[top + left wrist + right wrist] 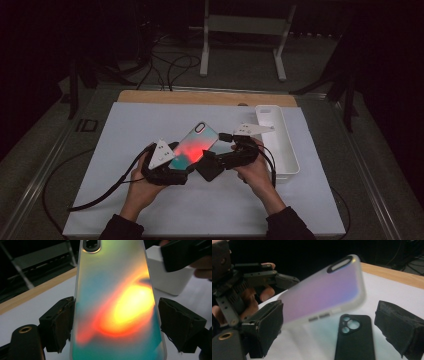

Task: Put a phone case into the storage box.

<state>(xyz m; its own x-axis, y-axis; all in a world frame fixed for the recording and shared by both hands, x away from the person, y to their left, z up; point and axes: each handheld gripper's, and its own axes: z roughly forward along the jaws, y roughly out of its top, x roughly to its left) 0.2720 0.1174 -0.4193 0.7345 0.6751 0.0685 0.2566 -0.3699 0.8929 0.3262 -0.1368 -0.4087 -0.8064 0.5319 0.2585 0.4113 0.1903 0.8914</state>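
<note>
While the left gripper (186, 161) holds the iridescent phone case (194, 146) above the white table (125, 150), the relation that governs the next move is how the case's long axis lies against the right gripper (212, 162). In the left gripper view the left fingers (60, 322) stand on either long edge of the case (117, 302): the left pad lies against the edge, while the right pad shows a slight gap, so the grip appears closed across the width at the lower end, though contact on that side cannot be confirmed. The case is raised off the table and tilted, with its camera cutout (200, 127) pointing up and away from the person, toward the far right. In the right gripper view the right fingers (265, 327) are spread apart and grip nothing; the free lower corner of the case (324, 292) hangs between and just above them, nearer the left pad. A black phone case (354, 337) lies flat on the table beneath, camera holes up, between the open fingers. A white tray (277, 142) stands just beyond the right hand (257, 167). As a judgement, the right gripper is the nearer free tool for either case, and closing on the raised case requires alignment across its short axis.
</note>
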